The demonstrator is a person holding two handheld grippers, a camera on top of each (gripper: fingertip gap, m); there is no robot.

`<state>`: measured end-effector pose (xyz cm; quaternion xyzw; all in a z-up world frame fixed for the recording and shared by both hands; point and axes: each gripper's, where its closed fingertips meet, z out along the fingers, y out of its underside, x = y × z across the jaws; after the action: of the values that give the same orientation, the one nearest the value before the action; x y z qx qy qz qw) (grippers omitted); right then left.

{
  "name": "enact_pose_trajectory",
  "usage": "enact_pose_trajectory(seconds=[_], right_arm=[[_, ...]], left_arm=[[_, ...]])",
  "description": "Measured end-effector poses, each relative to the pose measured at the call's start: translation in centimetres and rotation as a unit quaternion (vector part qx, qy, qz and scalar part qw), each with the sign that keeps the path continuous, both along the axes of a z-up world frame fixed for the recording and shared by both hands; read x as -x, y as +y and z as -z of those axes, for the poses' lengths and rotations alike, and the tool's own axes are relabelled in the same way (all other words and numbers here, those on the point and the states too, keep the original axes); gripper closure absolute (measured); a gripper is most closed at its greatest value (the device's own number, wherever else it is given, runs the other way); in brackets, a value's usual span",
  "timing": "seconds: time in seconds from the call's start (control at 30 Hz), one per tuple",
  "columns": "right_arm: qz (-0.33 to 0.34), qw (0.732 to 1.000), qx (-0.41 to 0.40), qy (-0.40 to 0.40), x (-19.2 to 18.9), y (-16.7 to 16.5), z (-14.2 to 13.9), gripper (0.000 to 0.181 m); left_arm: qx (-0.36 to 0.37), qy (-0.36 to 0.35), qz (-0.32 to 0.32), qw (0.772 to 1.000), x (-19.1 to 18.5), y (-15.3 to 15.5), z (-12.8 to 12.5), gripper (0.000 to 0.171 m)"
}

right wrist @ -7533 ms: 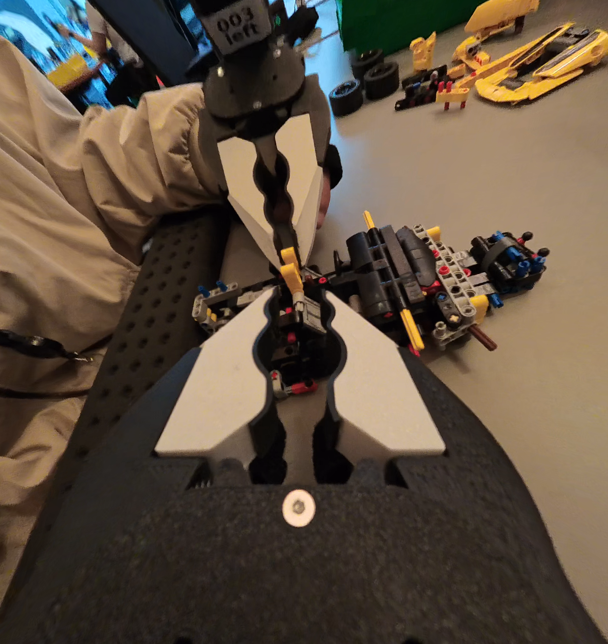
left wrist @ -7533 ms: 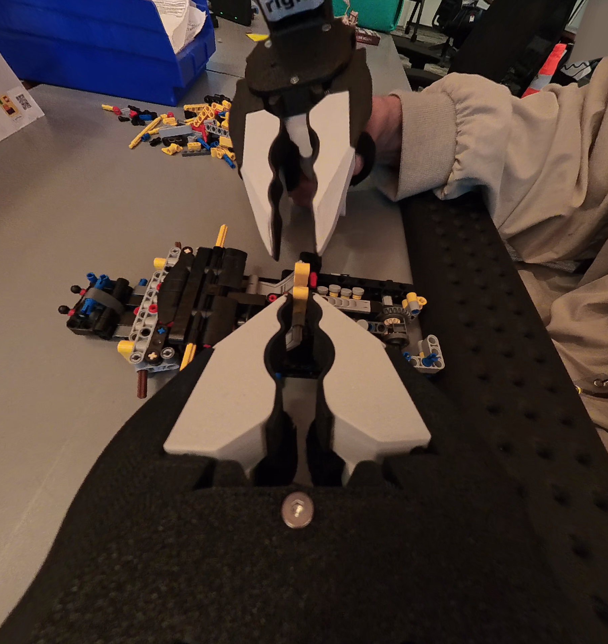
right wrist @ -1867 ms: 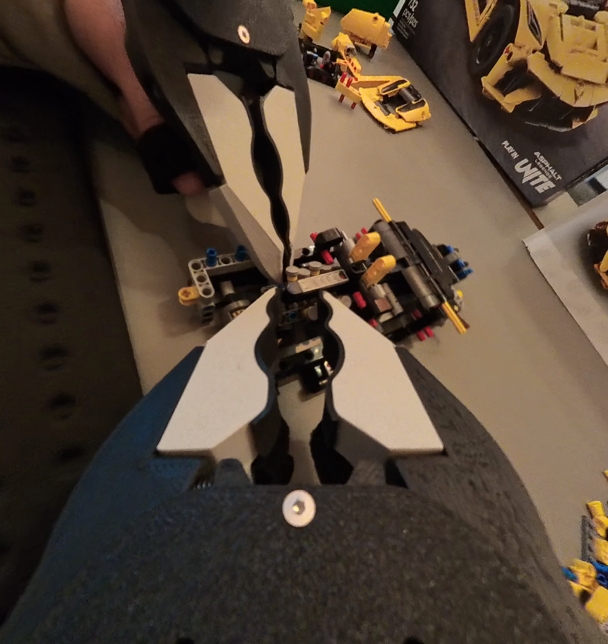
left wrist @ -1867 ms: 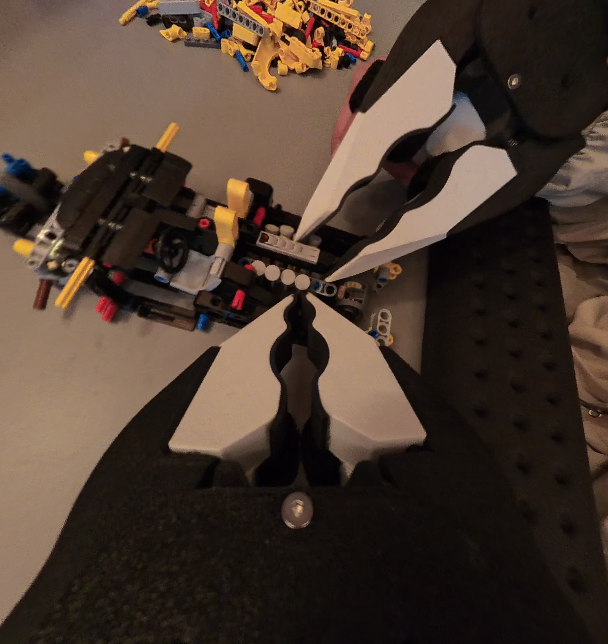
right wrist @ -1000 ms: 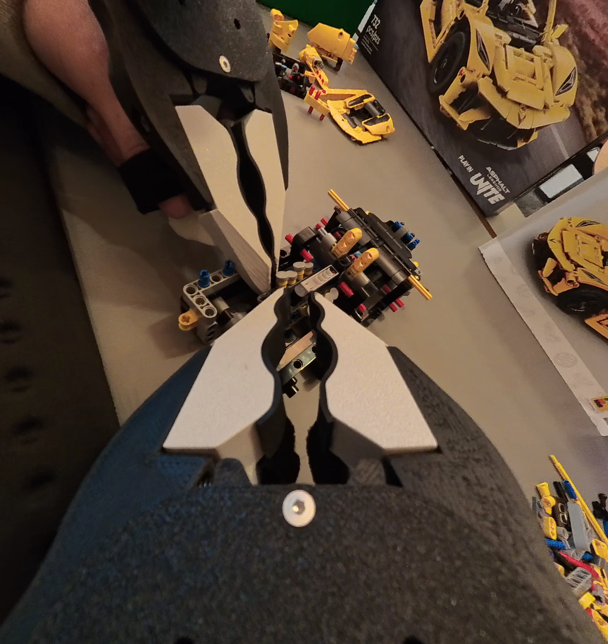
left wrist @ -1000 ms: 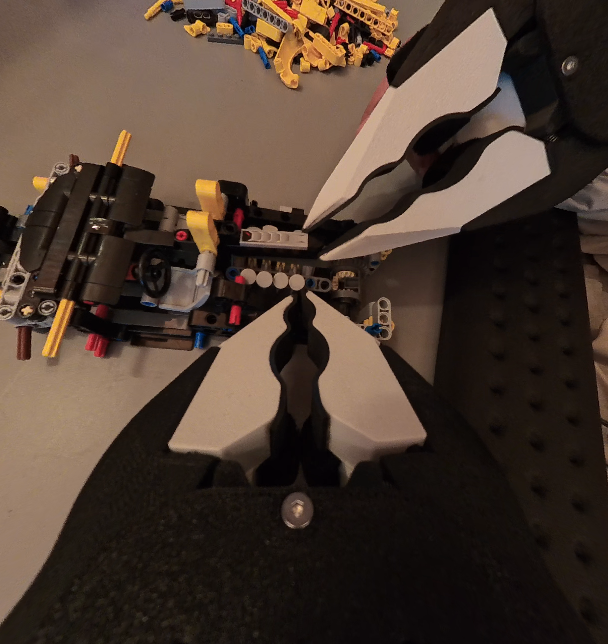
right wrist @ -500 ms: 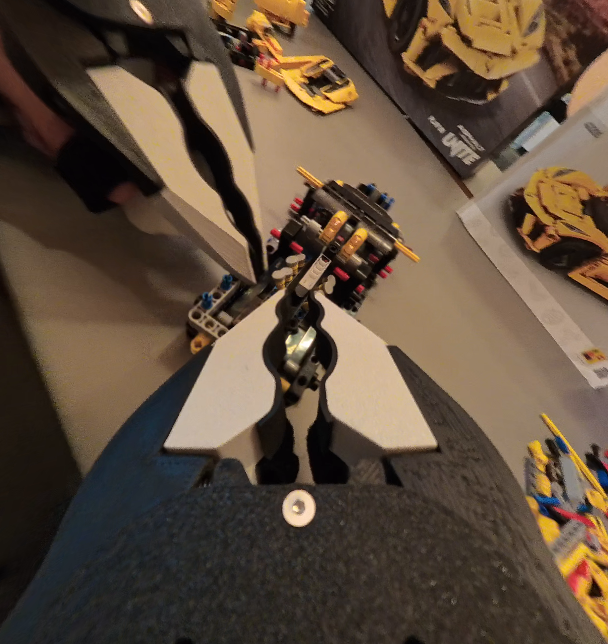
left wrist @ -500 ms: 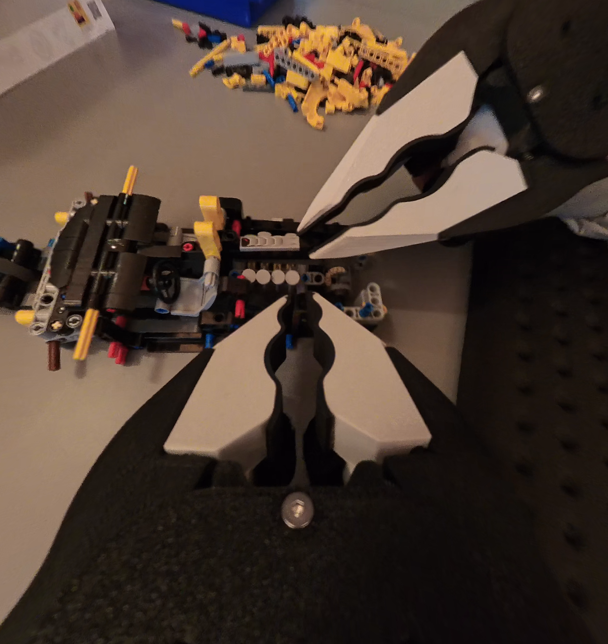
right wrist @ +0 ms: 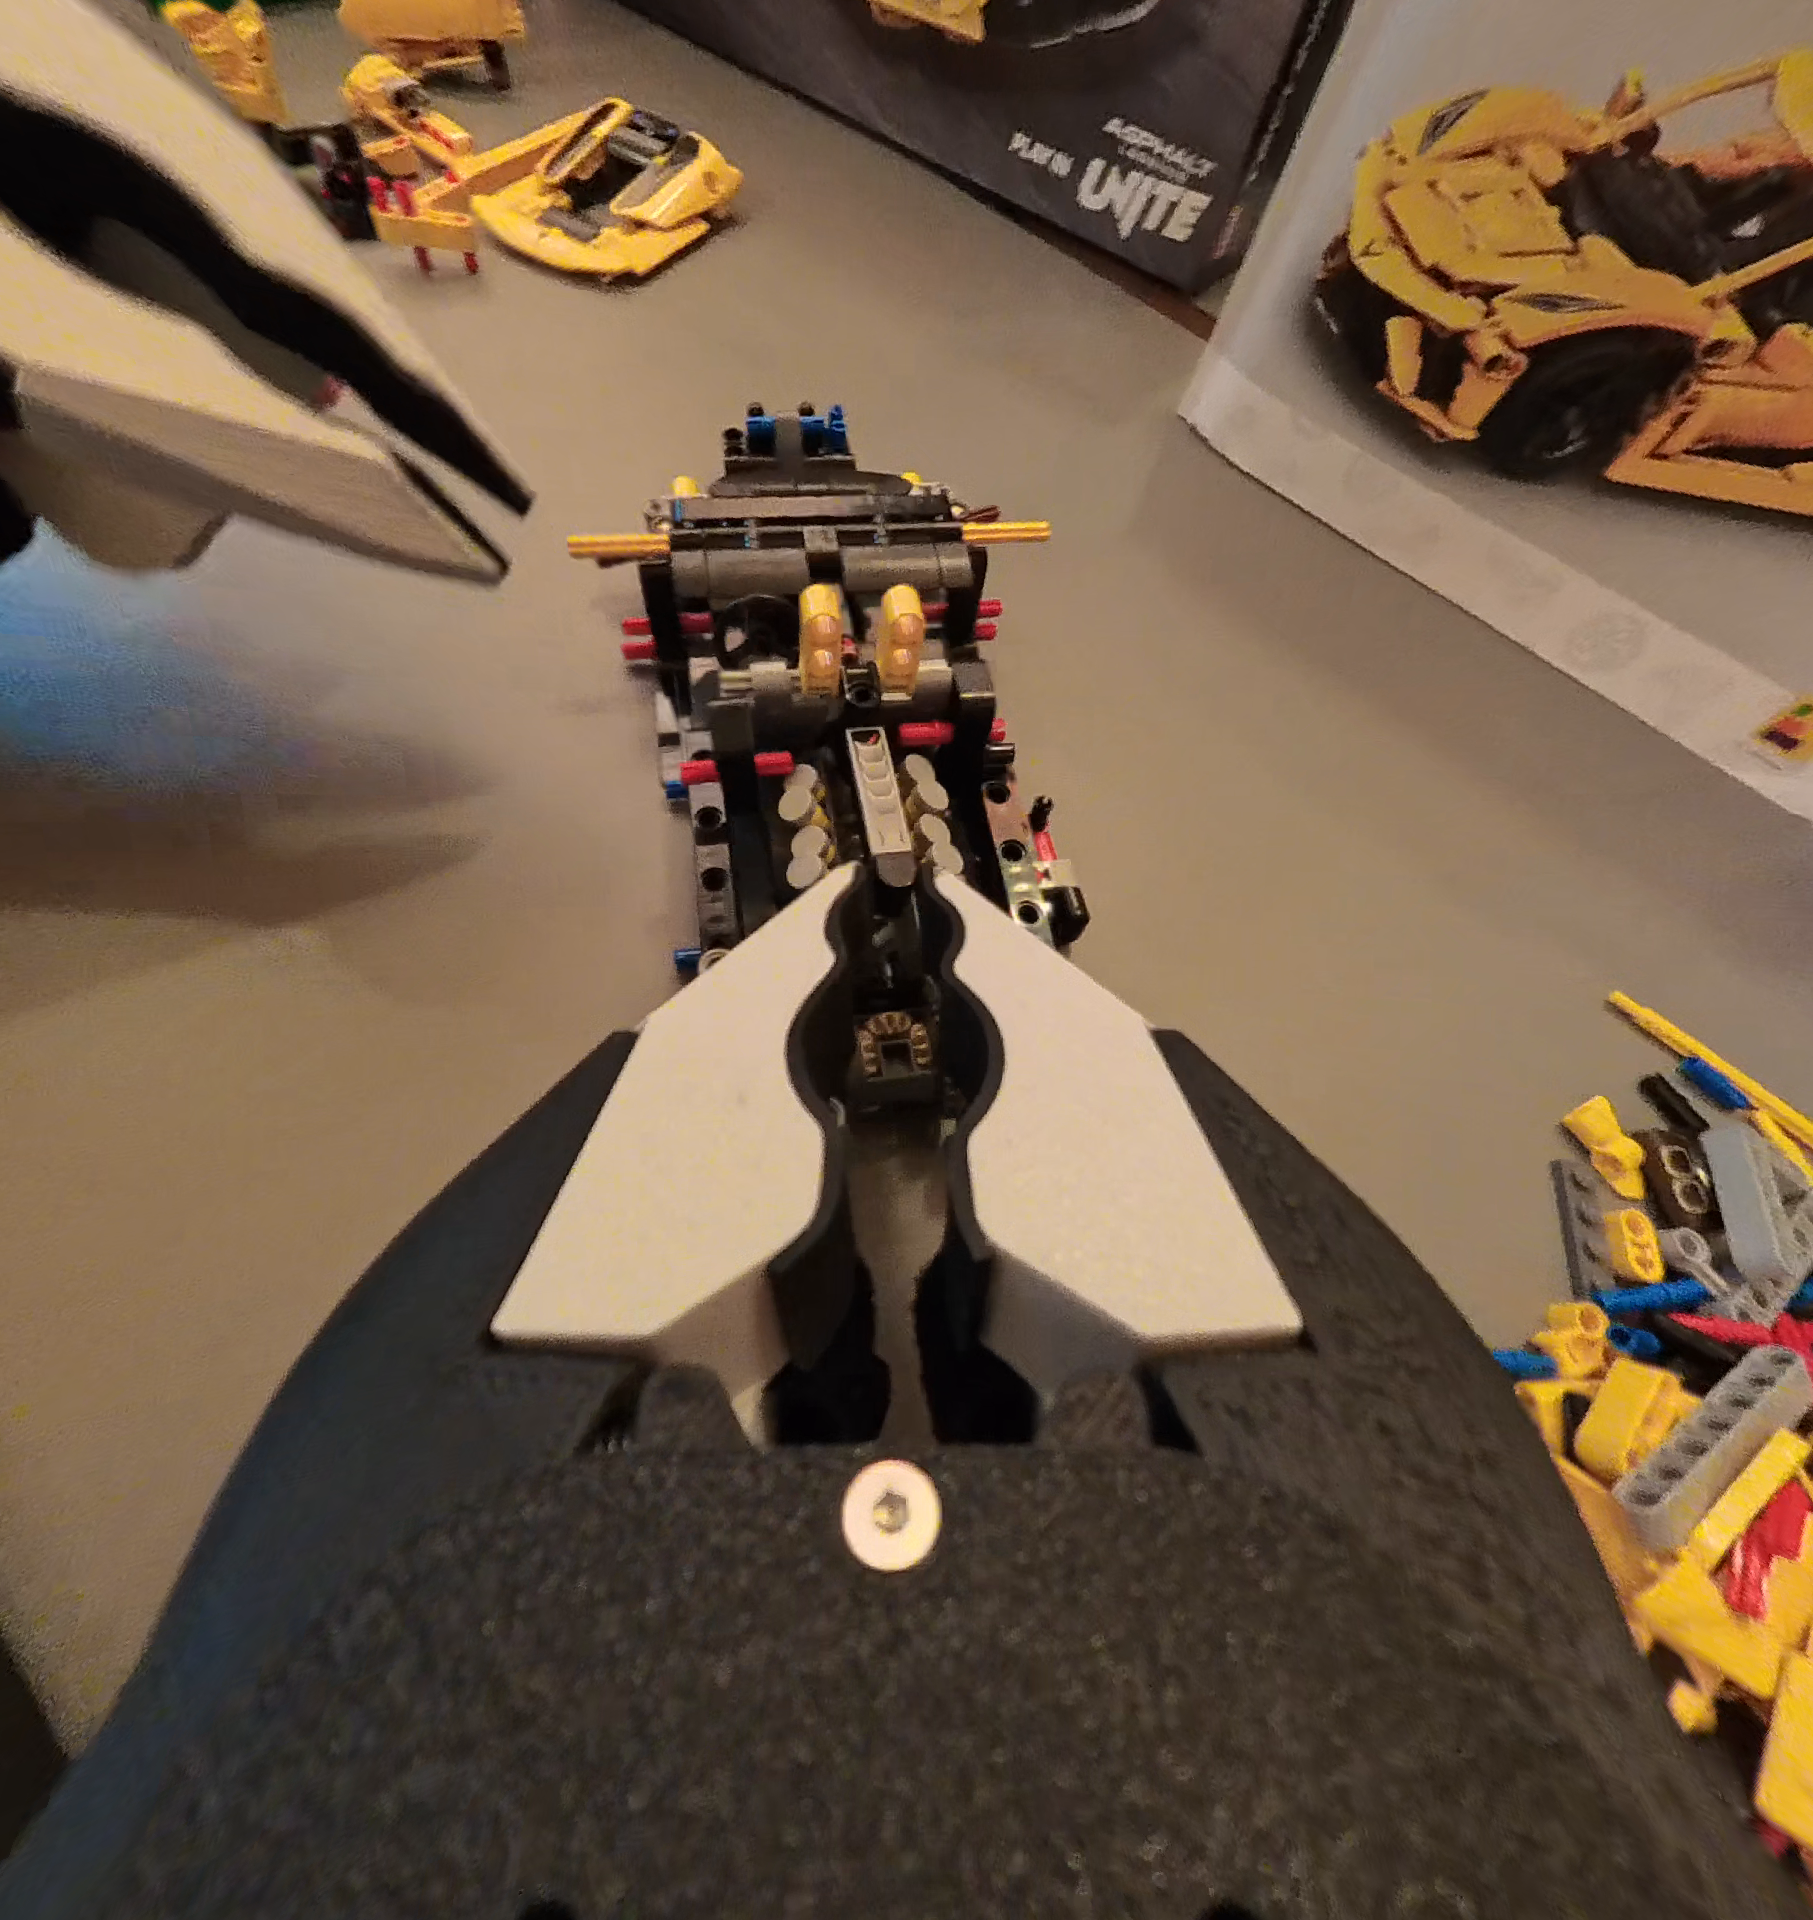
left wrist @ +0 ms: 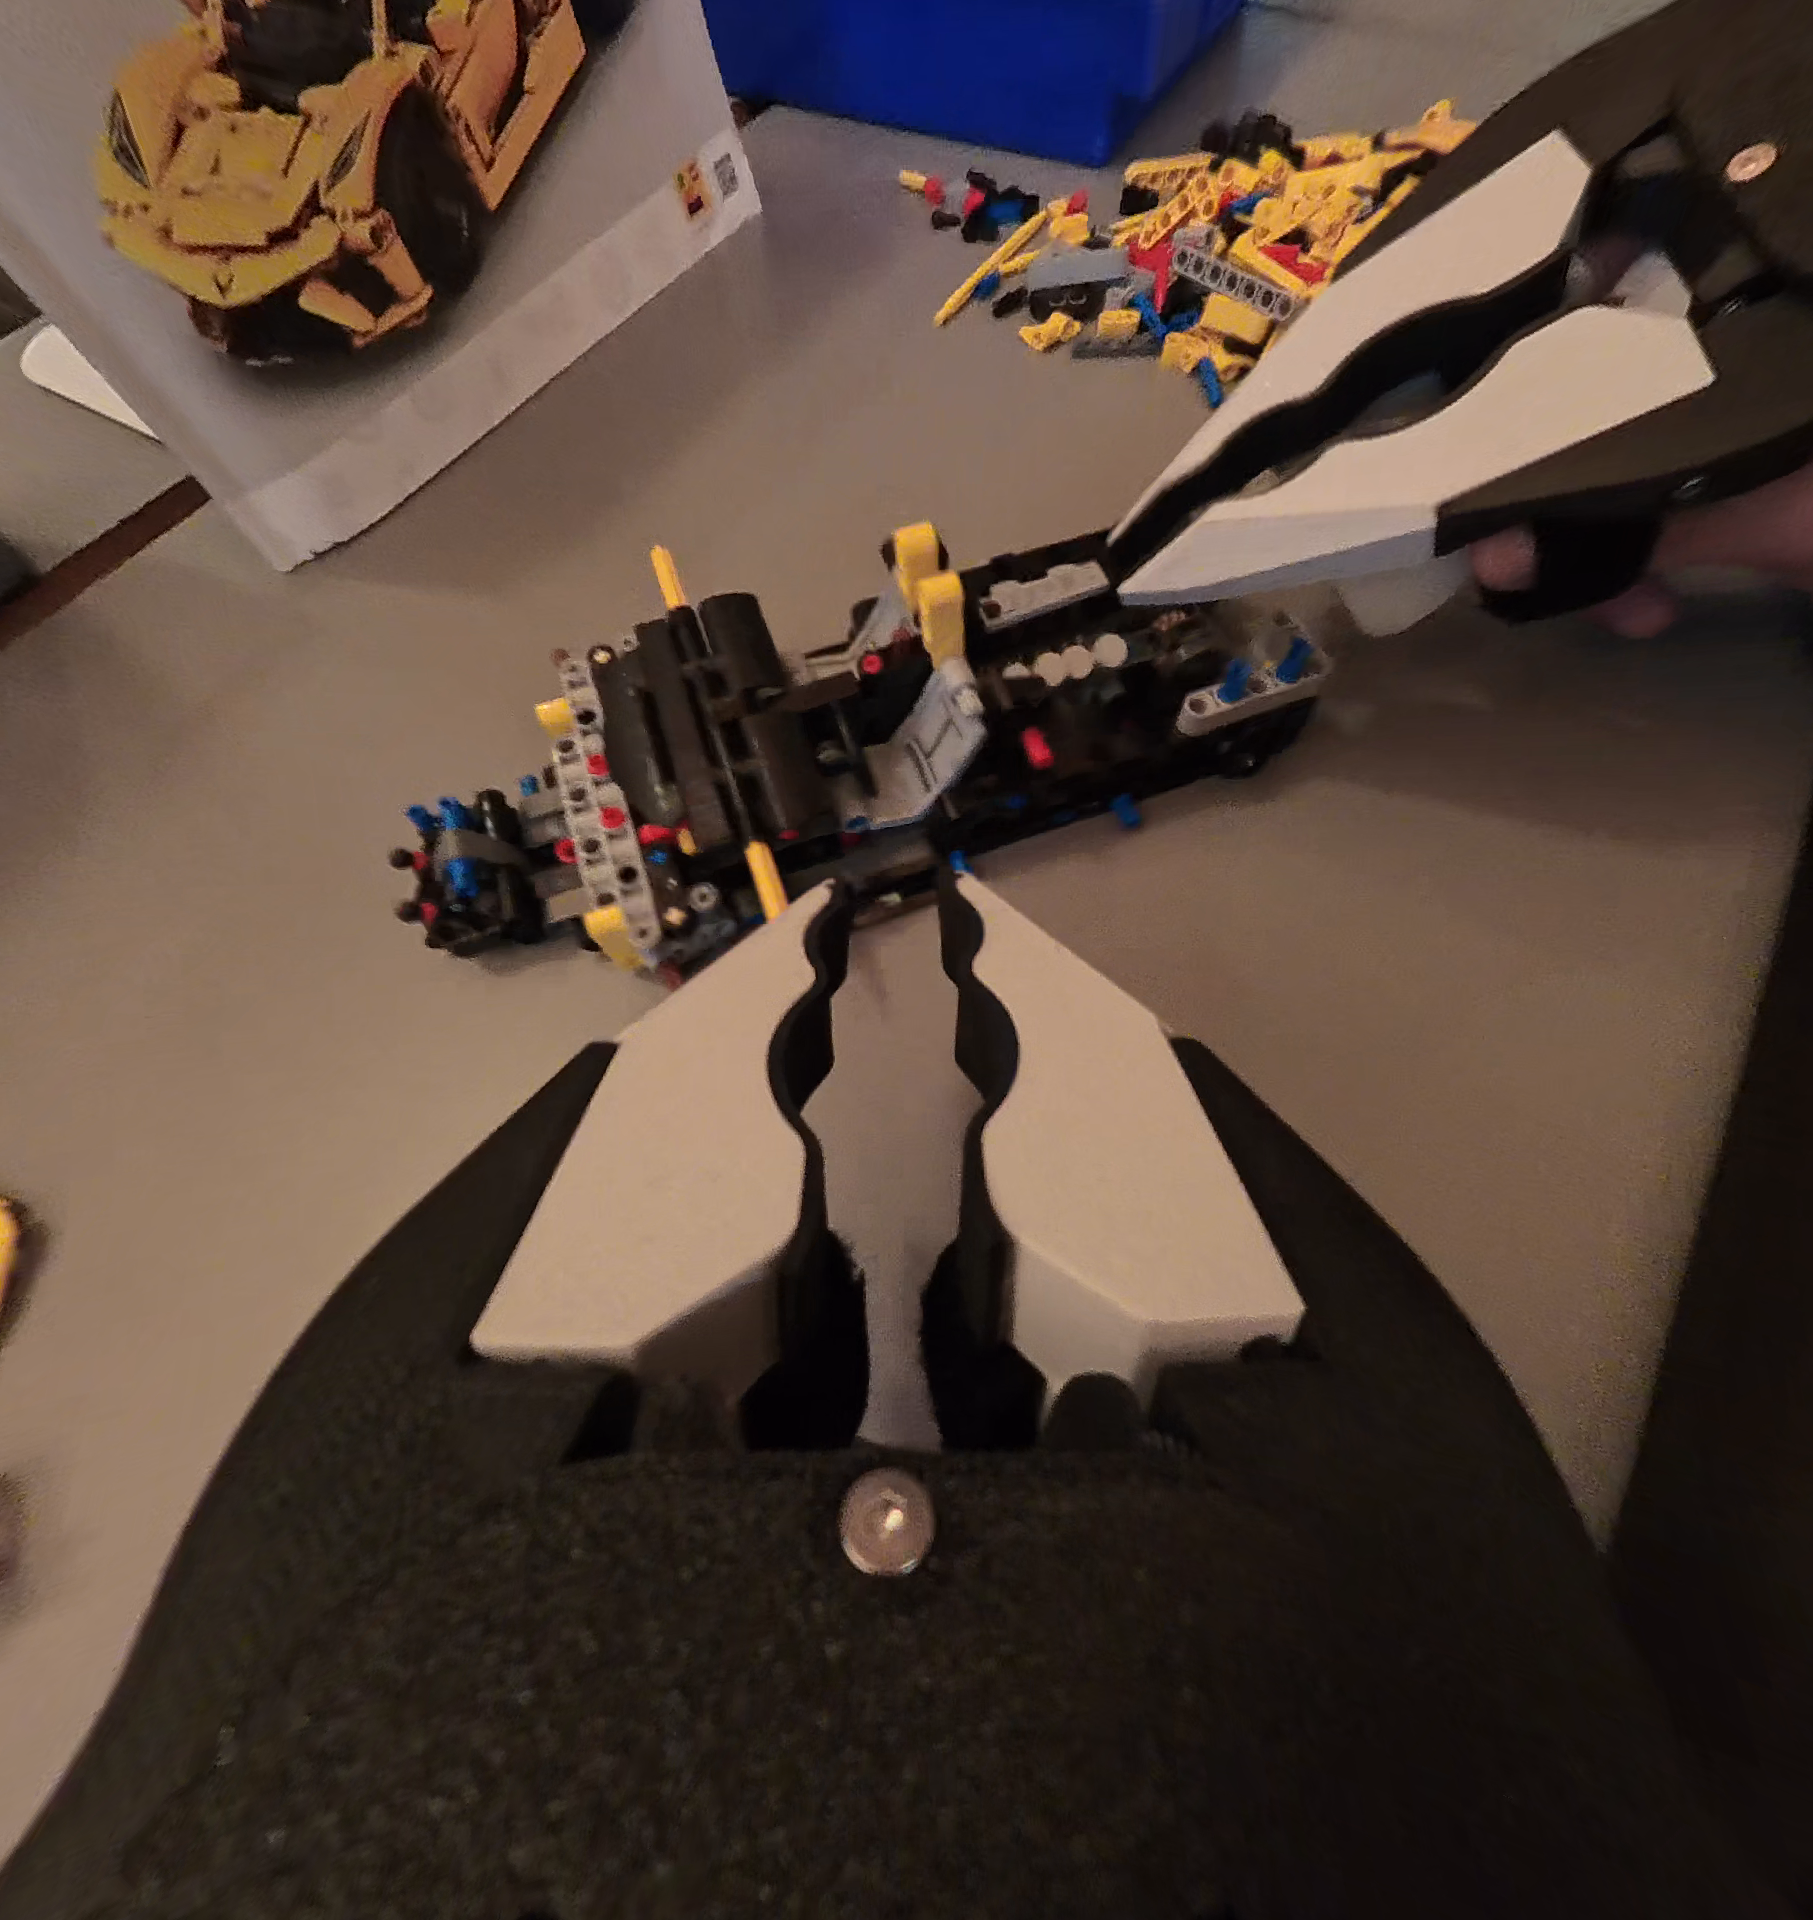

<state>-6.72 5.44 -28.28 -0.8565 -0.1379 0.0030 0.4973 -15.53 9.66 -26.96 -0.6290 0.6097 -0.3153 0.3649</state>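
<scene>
Half a second ago the left gripper (left wrist: 886, 891) sat at the chassis (left wrist: 860, 727) beside the row of white studs; now it has pulled back to the chassis's near side, its jaws parted wider with only bare tabletop (left wrist: 258, 831) showing between them. The right gripper (right wrist: 889, 871) stays at the chassis's rear end, jaws narrow around a grey strip (right wrist: 876, 805) on its top; whether they pinch it I cannot tell. The chassis lies on the tabletop, clear all round. The loose parts pile (left wrist: 1193, 260) lies well beyond the chassis, a booklet (left wrist: 362, 260) off past its front, and a dark mat (left wrist: 1764, 1039) edges the tabletop behind its rear. The right gripper reaches in low from that rear side, a hand (left wrist: 1629, 566) on its grip.
</scene>
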Motion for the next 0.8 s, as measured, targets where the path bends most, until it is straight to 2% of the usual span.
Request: enact_pose_trajectory(seconds=[0.03, 0.13, 0.2, 0.27, 0.37, 0.43, 0.53, 0.6, 0.73, 0.8], right_arm=[[-0.011, 1.000, 0.012, 0.007, 0.0, 0.0, -0.1, 0.174], [-0.039, 0.998, 0.028, 0.035, 0.0, 0.4, -1.7, 0.159], [-0.058, 0.995, 0.053, 0.067, 0.6, 0.9, -2.7, 0.157], [-0.060, 0.992, 0.079, 0.082, 0.5, 1.8, -3.3, 0.155], [-0.062, 0.989, 0.091, 0.098, 0.2, 2.9, -4.4, 0.155], [-0.074, 0.985, 0.107, 0.111, 0.6, 3.4, -5.2, 0.152], [-0.082, 0.981, 0.163, 0.059, 0.5, 4.8, -5.2, 0.149], [-0.078, 0.976, 0.205, 0.011, 0.2, 6.1, -4.6, 0.151], [-0.129, 0.935, 0.331, -0.025, 2.2, 6.4, -2.4, 0.159], [-0.145, 0.923, 0.355, -0.033, 3.1, 6.9, -1.9, 0.160]], left_arm=[[0.000, 0.005, 0.014, 1.000, -0.2, 0.3, -0.7, 0.154], [0.002, 0.038, 0.067, 0.997, -0.8, 1.2, -1.4, 0.138], [-0.014, 0.057, 0.068, 0.996, -1.6, 3.4, -0.3, 0.127], [0.017, 0.071, 0.056, 0.996, -2.3, 4.8, 1.2, 0.120], [0.119, 0.028, 0.050, 0.991, -3.4, 4.2, 1.6, 0.119], [0.108, -0.005, 0.047, 0.993, -3.7, 3.9, 1.7, 0.115], [0.044, 0.006, 0.046, 0.998, -3.9, 3.7, 2.2, 0.107], [0.030, 0.006, 0.035, 0.999, -4.2, 4.0, 2.4, 0.107], [0.022, -0.005, 0.015, 1.000, -4.5, 4.0, 2.7, 0.108], [0.012, -0.005, 0.018, 1.000, -4.3, 4.0, 2.9, 0.109]])
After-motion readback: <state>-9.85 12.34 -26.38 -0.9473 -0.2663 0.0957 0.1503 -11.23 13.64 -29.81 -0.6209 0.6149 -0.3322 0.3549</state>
